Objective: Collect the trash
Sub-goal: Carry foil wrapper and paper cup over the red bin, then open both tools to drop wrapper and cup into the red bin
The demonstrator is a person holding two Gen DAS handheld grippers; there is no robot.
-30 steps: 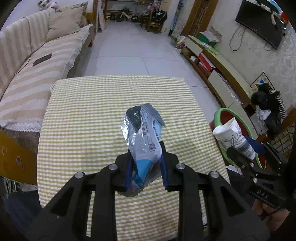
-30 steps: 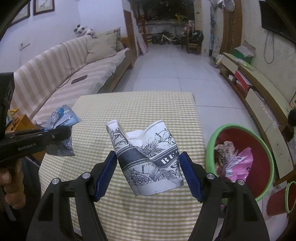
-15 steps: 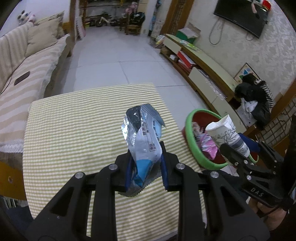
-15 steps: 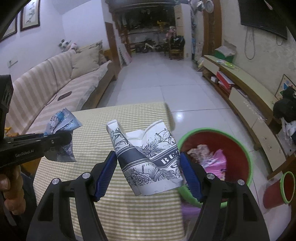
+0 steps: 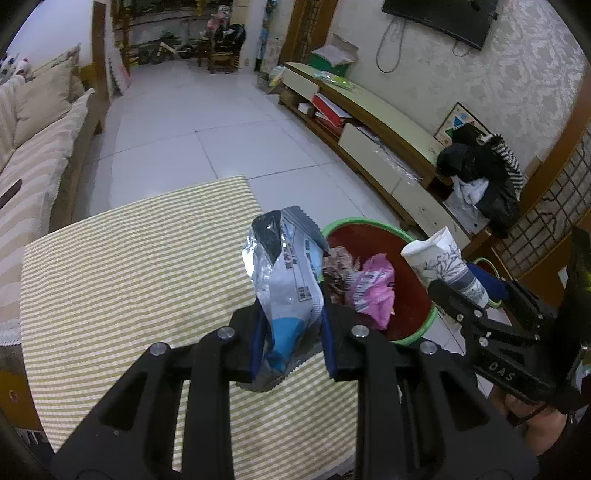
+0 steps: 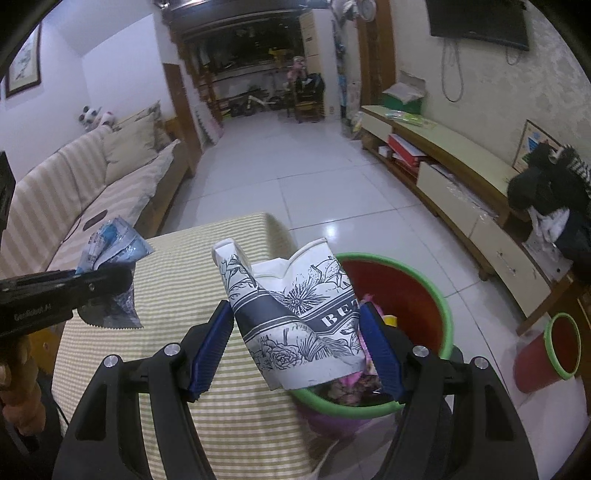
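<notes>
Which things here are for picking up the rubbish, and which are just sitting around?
For the job:
- crinkly silver-and-blue snack wrapper, in the left gripper
- crushed white paper cup with black flowers, in the right gripper
- red bin with green rim

Just sitting around:
- striped sofa
- wall-mounted black television
- small red bucket

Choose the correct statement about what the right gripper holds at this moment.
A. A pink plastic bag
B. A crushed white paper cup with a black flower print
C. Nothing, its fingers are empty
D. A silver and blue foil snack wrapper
B: in the right wrist view, the right gripper has its blue pads pressed on both sides of the crushed white paper cup with a black flower print, near the red bin with a green rim.
</notes>
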